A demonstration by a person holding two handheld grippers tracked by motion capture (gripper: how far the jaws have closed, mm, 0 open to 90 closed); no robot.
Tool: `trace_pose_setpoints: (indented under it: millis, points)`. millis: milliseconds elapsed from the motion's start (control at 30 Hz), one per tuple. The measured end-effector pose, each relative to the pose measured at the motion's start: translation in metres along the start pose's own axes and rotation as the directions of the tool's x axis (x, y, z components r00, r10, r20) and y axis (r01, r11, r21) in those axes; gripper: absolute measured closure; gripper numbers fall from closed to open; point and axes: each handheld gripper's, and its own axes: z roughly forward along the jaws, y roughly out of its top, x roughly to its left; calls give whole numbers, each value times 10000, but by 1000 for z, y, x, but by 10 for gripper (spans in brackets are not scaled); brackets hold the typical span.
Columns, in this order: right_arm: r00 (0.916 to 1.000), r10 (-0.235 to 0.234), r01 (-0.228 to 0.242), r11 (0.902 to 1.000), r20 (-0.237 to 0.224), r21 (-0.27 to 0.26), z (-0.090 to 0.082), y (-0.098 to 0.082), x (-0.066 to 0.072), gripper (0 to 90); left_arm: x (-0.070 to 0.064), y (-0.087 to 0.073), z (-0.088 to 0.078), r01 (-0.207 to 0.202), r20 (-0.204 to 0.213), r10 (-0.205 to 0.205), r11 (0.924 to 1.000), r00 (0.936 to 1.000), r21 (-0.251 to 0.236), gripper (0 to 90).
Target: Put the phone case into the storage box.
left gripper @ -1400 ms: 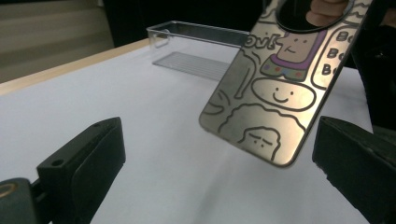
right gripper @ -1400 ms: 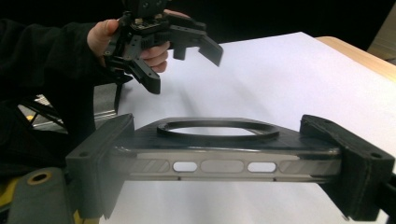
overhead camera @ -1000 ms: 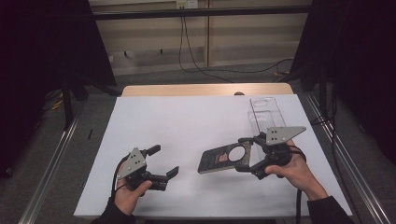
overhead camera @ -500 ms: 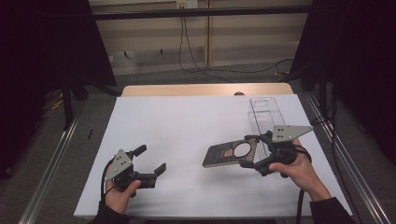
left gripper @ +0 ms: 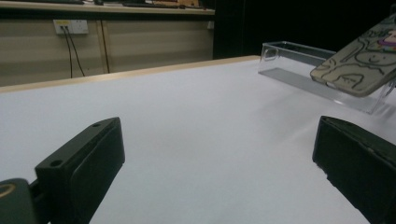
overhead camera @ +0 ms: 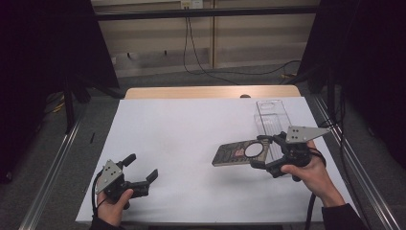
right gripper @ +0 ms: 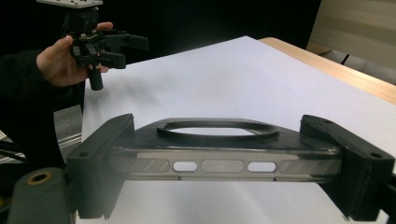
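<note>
So my right claw [overhead camera: 261,152] grips the phone case [overhead camera: 238,154] off the surface [overhead camera: 191,129] beside the clear tray [overhead camera: 272,119]; left claw [overhead camera: 141,168] open, empty; placing looks undone.

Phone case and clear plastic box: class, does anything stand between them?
Nothing visible does. The phone case, clamped in the right gripper, hangs just left of the clear plastic box, with bare white table around them. The left gripper is far off.

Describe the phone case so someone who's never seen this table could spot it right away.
On the white table, look to the right side, where the right gripper holds a flat phone case above the surface. Unlike the clear plastic box behind it, it is opaque, doodle-patterned, with a round ring.
</note>
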Motion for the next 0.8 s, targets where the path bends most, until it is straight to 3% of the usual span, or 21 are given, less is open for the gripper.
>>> trace_pose_setpoints:
  millis: [100,167,433,600,667,800]
  points:
    - [9998,130,-130,9999,126,-50,-2,-1,-2,118,2,-2,-2,-55,-121,56,9999,9999,91,22]
    - [9996,174,-172,9998,243,-75,-3,0,-4,118,4,-2,-2,181,-188,-181,9998,9997,-17,22]
    - [9971,367,-347,9989,665,-315,-15,5,-13,118,7,0,-8,316,-432,-327,9991,9985,-268,27]
    - [9941,599,-567,9977,899,-379,-18,5,-20,119,8,-1,-14,259,-674,-278,9992,9973,-295,31]
    - [9930,644,-602,9972,992,-449,-20,7,-21,118,4,-1,-16,473,-662,-490,9985,9966,-260,31]
    - [9899,684,-623,9967,1242,-520,-27,15,-26,118,-1,0,-16,152,-579,-165,9996,9982,-229,31]
